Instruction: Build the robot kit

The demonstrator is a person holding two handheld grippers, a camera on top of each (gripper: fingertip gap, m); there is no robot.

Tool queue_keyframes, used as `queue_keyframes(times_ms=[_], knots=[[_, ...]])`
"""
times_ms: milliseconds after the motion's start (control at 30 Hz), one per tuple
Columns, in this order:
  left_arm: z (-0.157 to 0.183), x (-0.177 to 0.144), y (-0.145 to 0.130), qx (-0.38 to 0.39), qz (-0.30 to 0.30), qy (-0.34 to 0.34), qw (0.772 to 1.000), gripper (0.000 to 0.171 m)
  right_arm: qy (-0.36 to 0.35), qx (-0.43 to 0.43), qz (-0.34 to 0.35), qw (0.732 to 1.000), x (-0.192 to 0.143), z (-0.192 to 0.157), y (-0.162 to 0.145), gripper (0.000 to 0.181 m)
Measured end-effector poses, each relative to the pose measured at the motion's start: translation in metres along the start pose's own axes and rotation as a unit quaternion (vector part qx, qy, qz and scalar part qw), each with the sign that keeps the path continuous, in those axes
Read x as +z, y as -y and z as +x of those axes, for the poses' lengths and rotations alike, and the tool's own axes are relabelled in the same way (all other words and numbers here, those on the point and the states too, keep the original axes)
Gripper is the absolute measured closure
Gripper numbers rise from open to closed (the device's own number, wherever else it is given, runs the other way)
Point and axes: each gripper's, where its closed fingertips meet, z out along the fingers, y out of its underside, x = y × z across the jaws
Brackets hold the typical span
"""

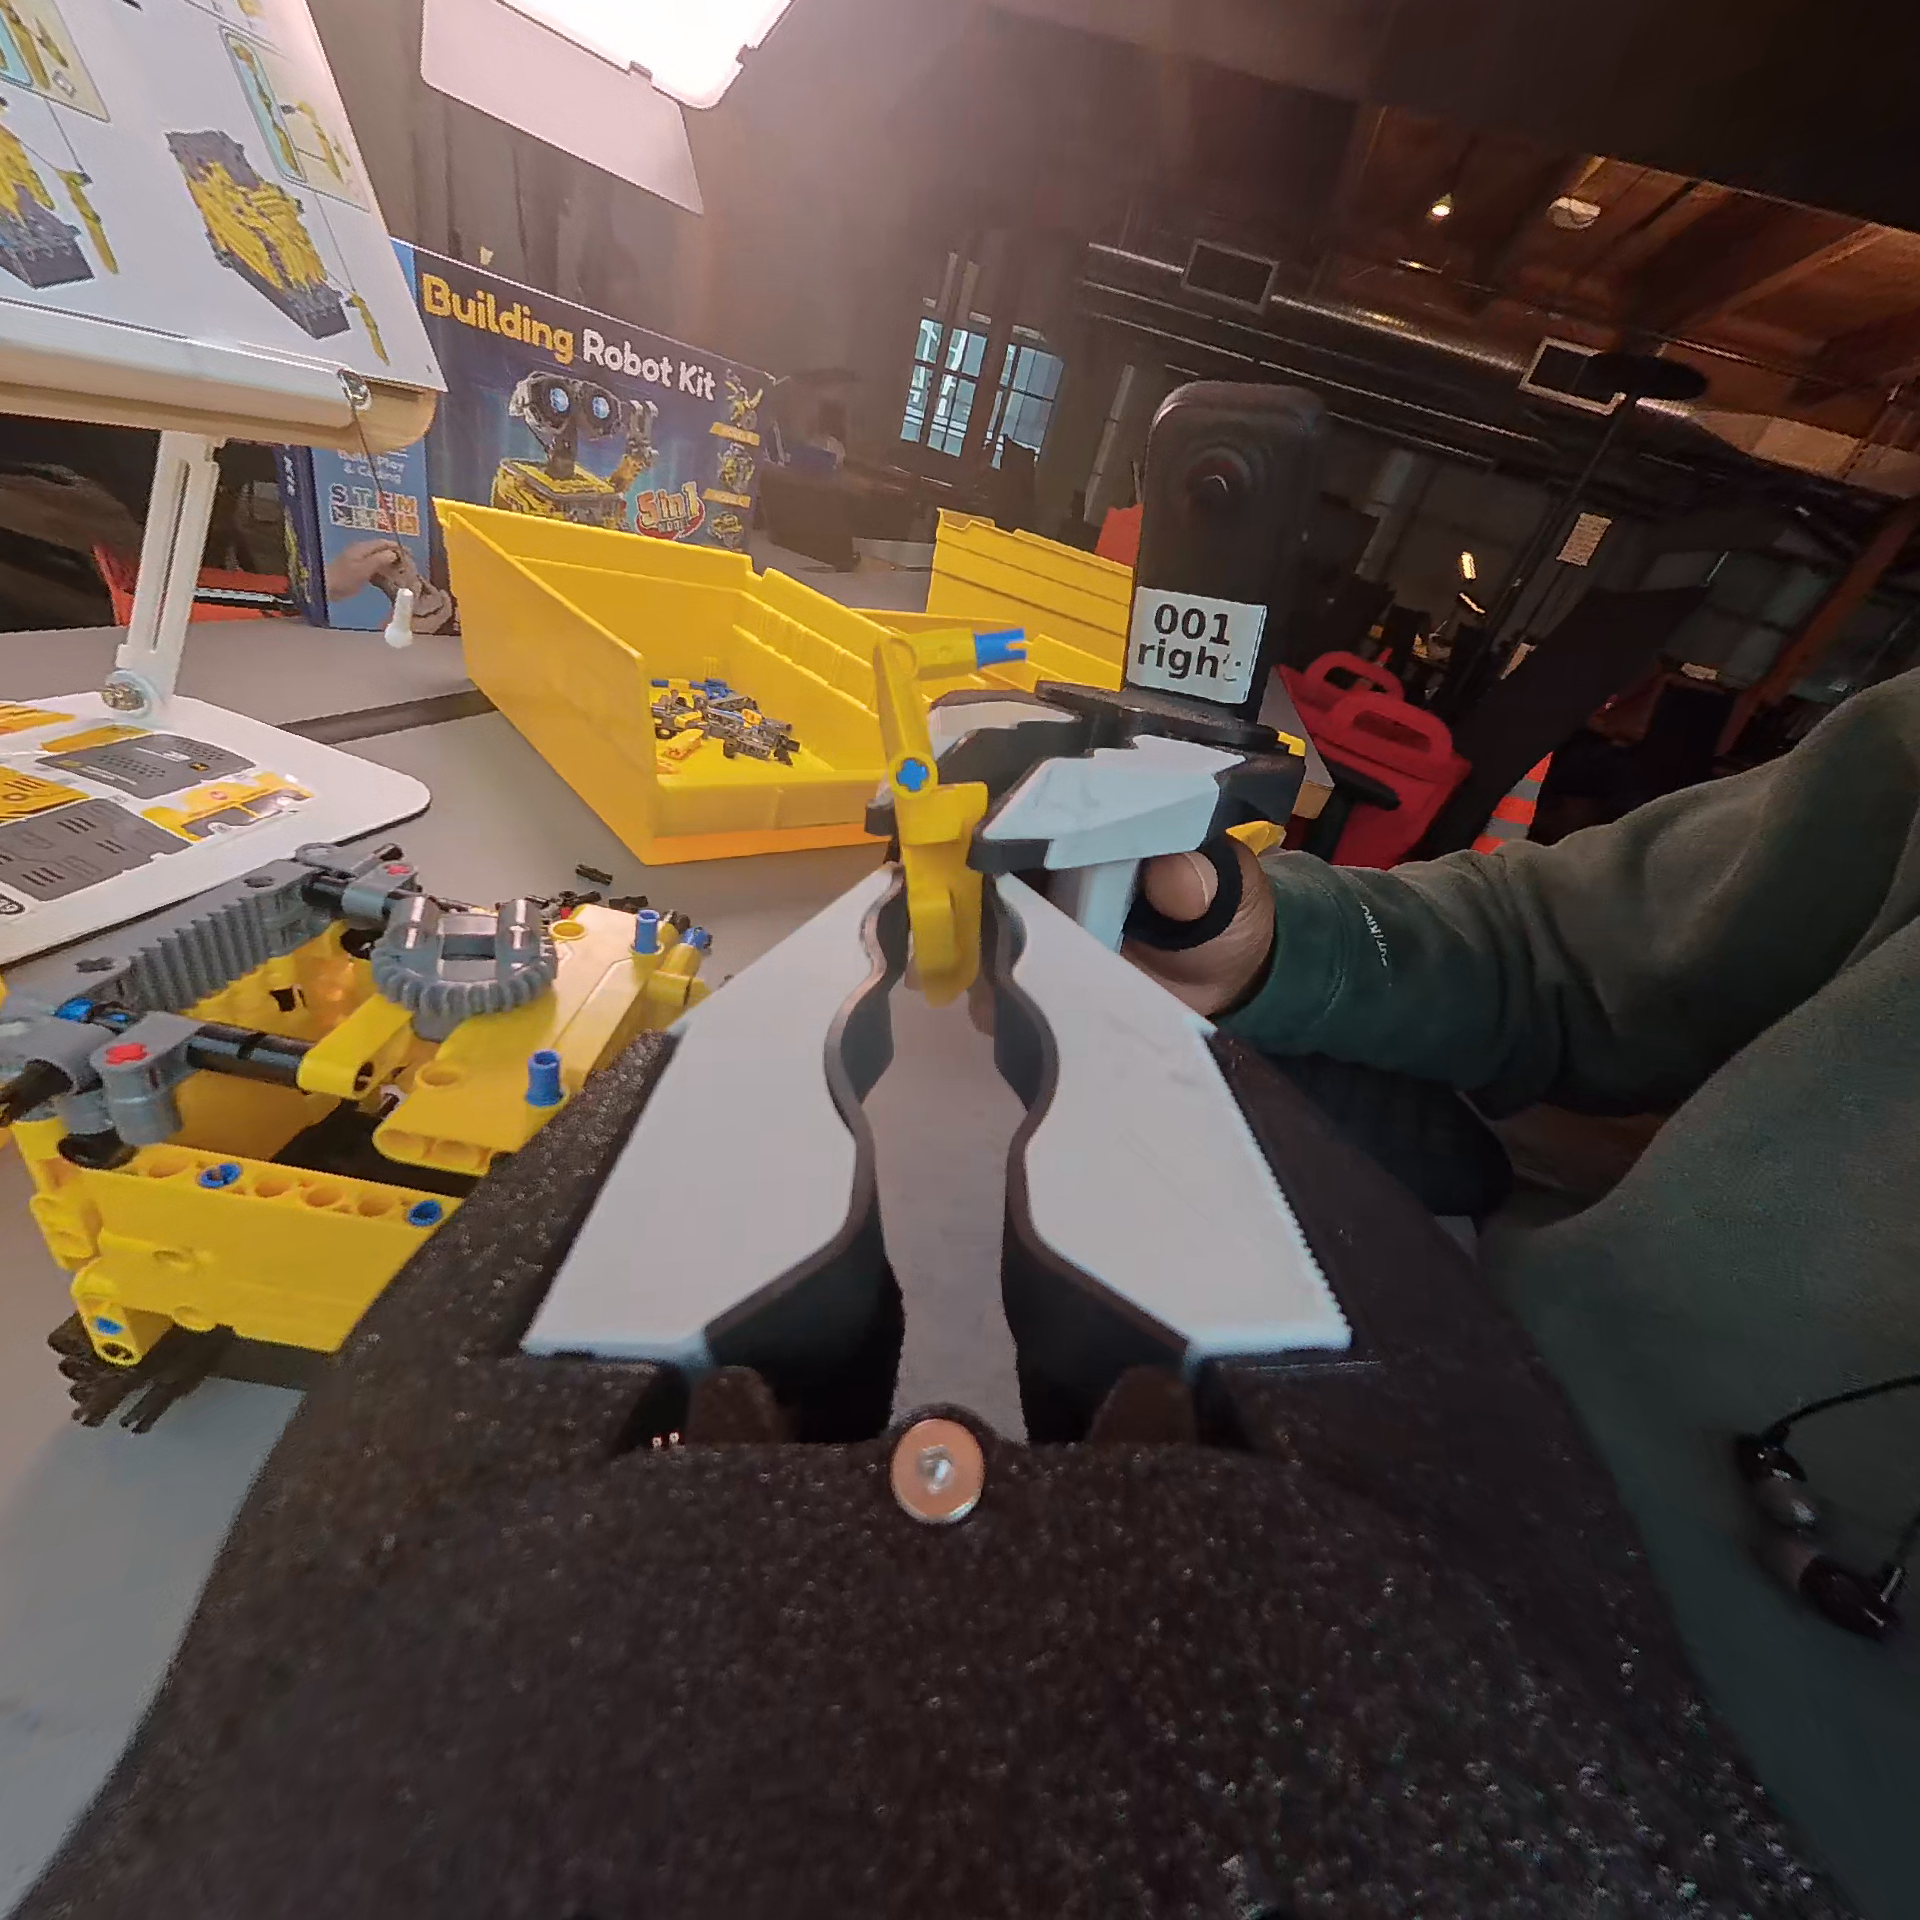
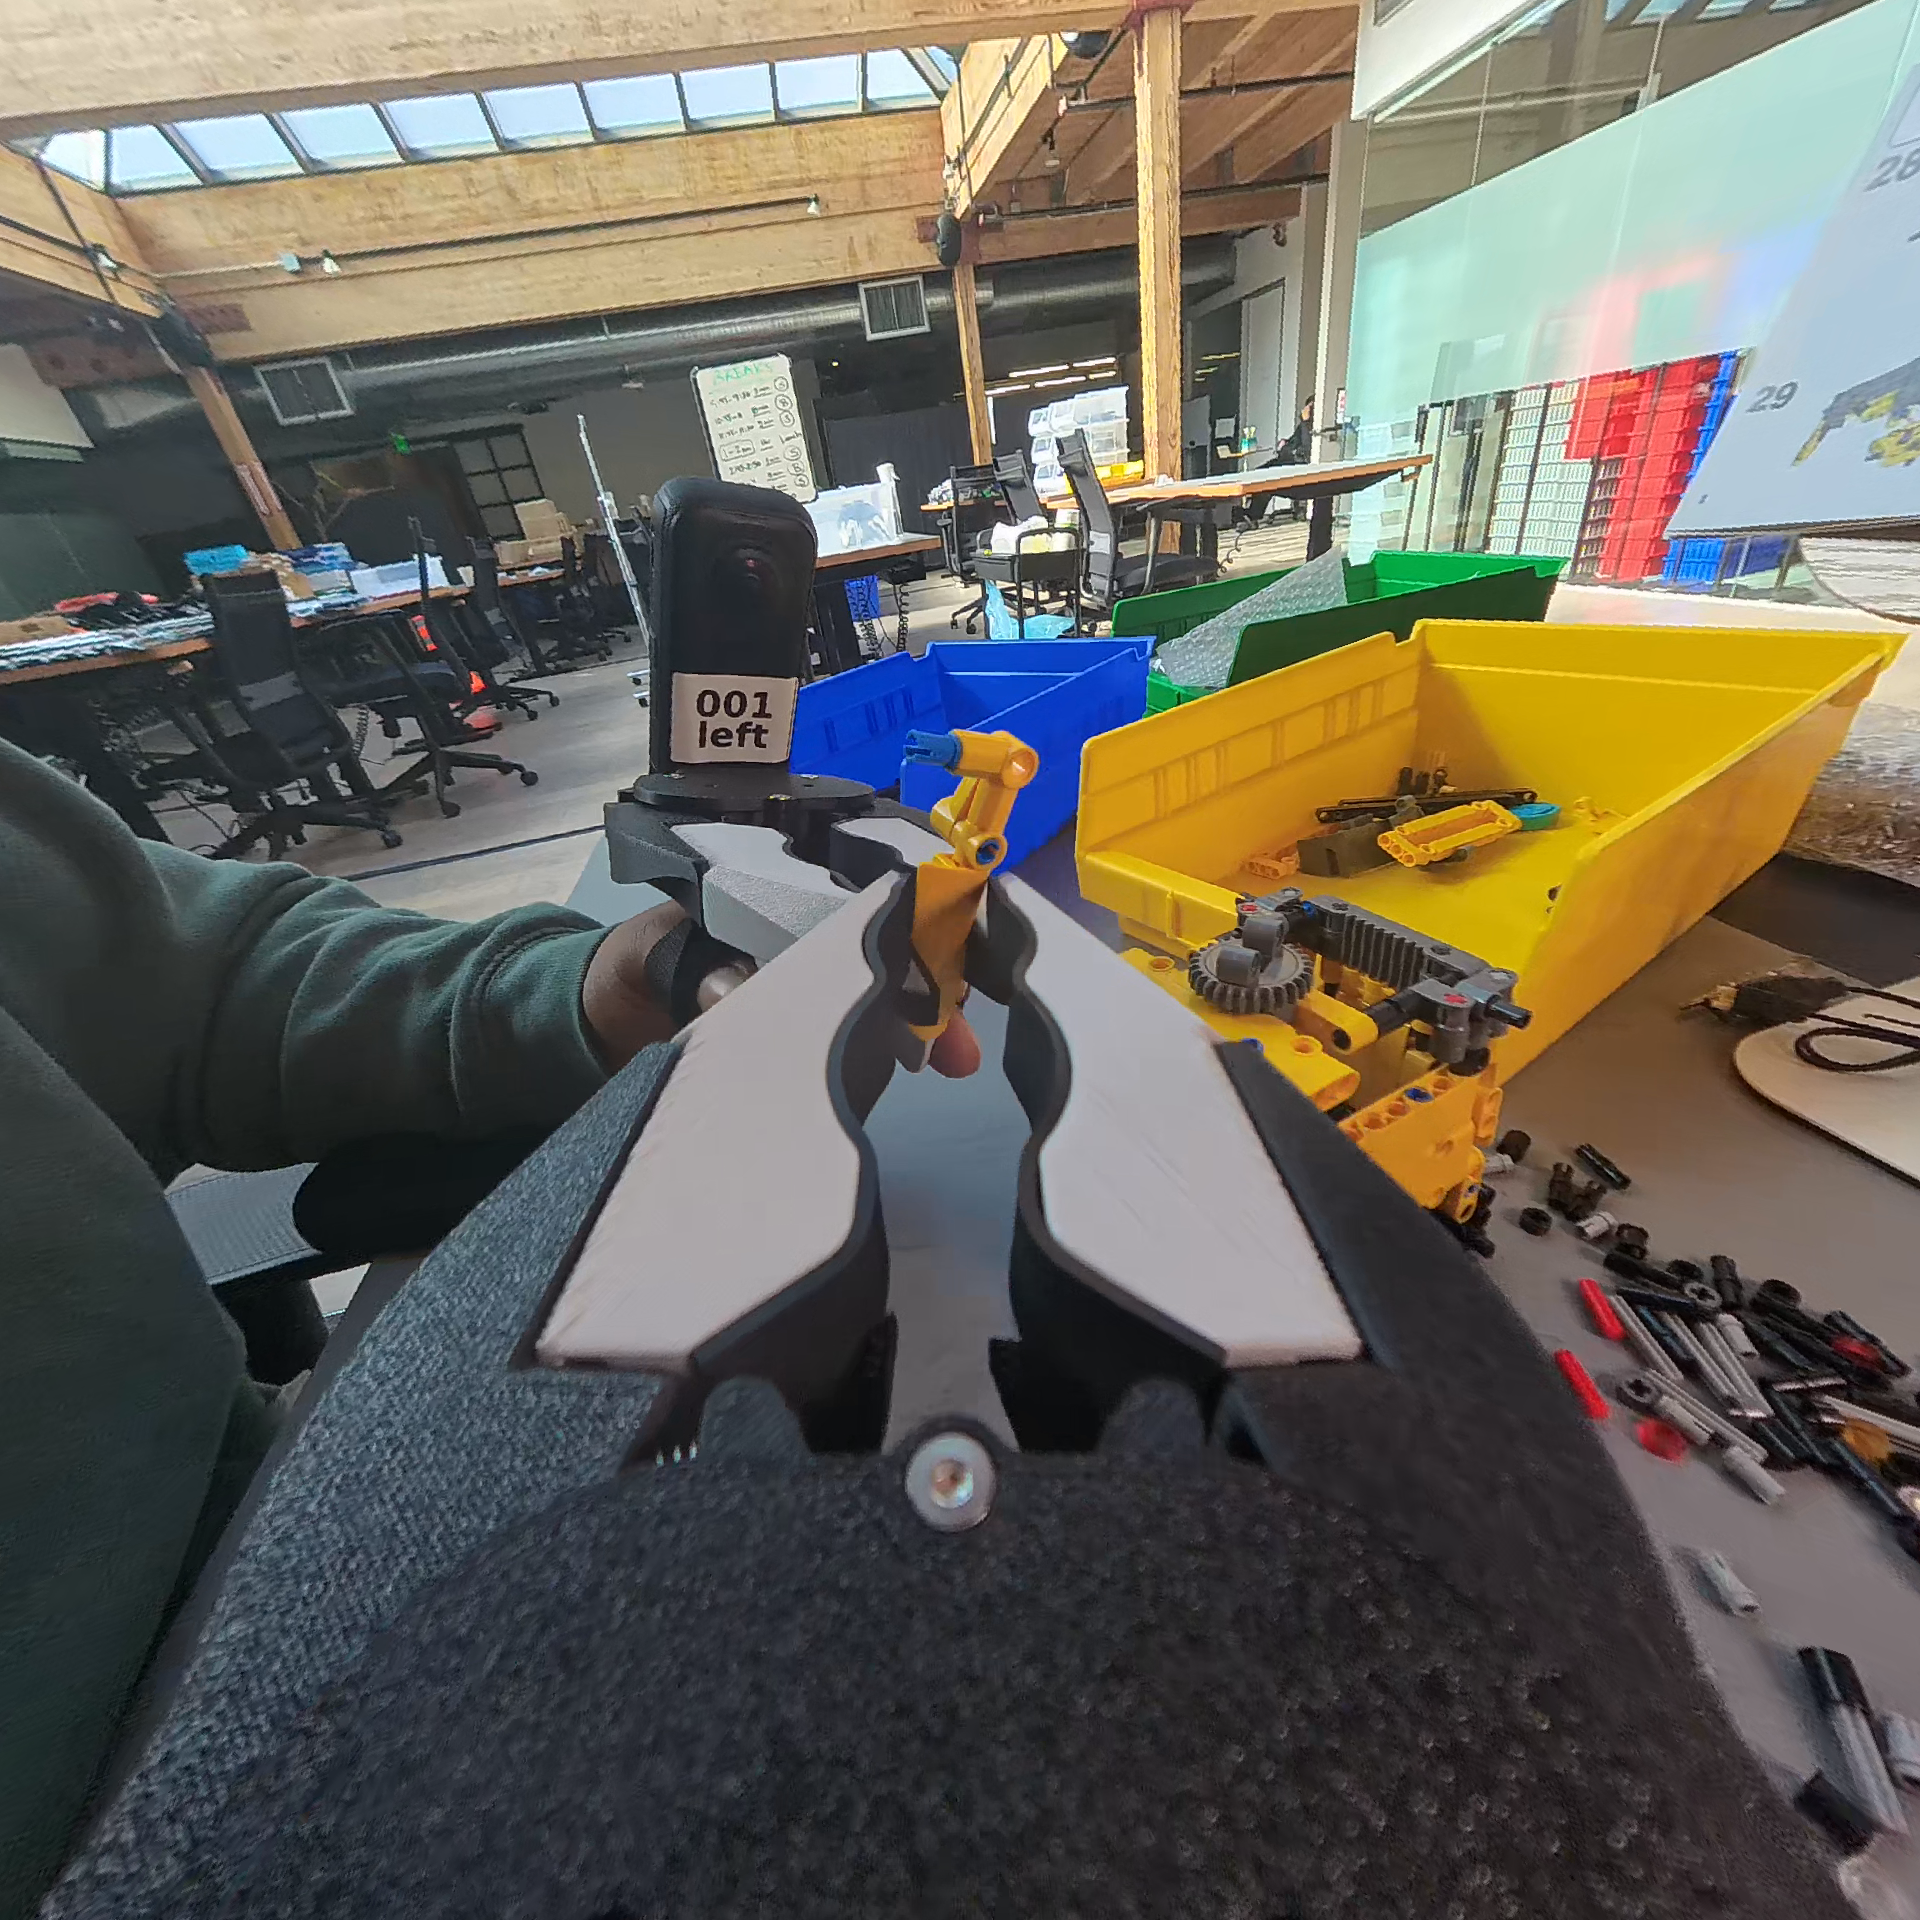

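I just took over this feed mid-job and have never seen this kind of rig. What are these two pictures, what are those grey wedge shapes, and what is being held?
There is no robot arm. A person in a green sleeve holds a hand-operated two-finger tool in each hand, and a wide-angle camera on each tool looks forward along its grey and black fingers.

The left wrist view shows the left tool, with the other tool beyond it. The right wrist view shows the right tool.

Both tools are shut on the same small yellow plastic arm piece with blue pins, raised above the grey table.

On the table sit a half-built yellow brick model with grey gears, an open yellow plastic parts bin, loose black and grey pins, and an instruction booklet on a white stand.
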Motion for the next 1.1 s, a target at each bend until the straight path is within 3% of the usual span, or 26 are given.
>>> queue_keyframes(times_ms=[467,800,1100], knots=[[-0.002,0.001,-0.006,-0.024,-0.005,-0.013,1.0,0.159,0.019,0.015,-0.008,1.0,0.0,0.002,-0.006,0.169],[-0.014,-0.001,-0.021,0.031,-0.056,0.029,0.998,0.159,0.017,0.016,-0.028,0.999,0.001,0.009,-0.019,0.169],[-0.016,-0.002,-0.022,0.022,-0.06,0.029,0.998,0.159,0.016,0.016,-0.025,0.999,0.001,0.01,-0.018,0.17]])
